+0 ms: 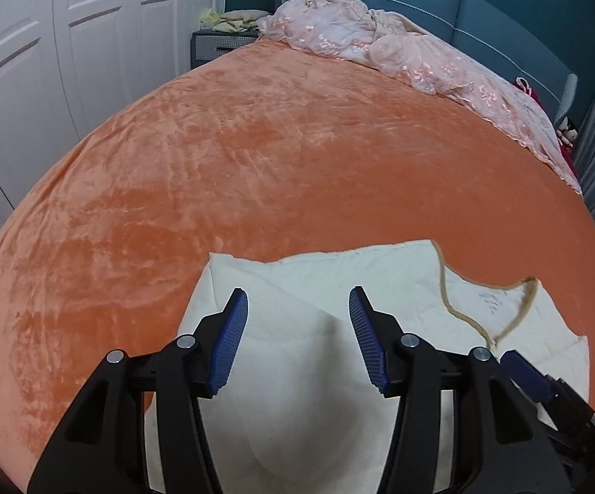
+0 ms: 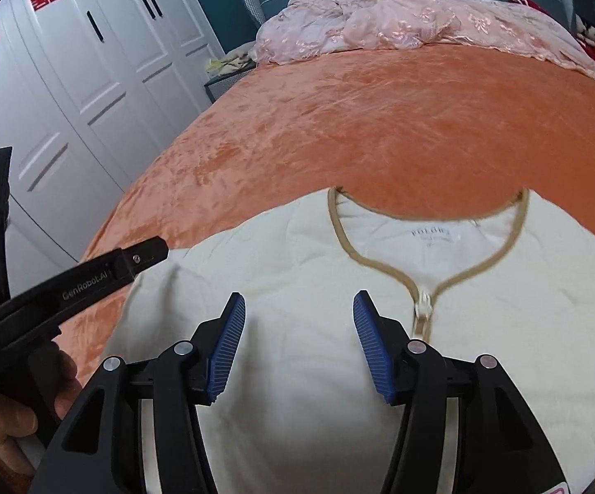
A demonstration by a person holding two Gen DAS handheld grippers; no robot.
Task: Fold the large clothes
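A cream fleece garment point(image 2: 297, 255) with a tan-trimmed neckline and a short zipper point(image 2: 423, 308) lies flat on the orange bed cover, front side up. My right gripper point(image 2: 299, 300) hovers over its chest, left of the zipper, with its blue pads apart and nothing between them. In the left wrist view the garment point(image 1: 318, 271) shows a folded-over part at its left side. My left gripper point(image 1: 297, 298) hangs above that part, jaws spread, holding nothing. A blue fingertip of the right gripper point(image 1: 528, 374) shows at the lower right there.
The orange plush bed cover point(image 1: 256, 144) stretches far beyond the garment. A crumpled pink lace quilt point(image 1: 379, 45) lies by the blue headboard point(image 1: 482, 12). White wardrobe doors point(image 2: 91, 61) and a nightstand point(image 1: 215, 43) stand left. A hand point(image 2: 17, 403) holds the left gripper's handle.
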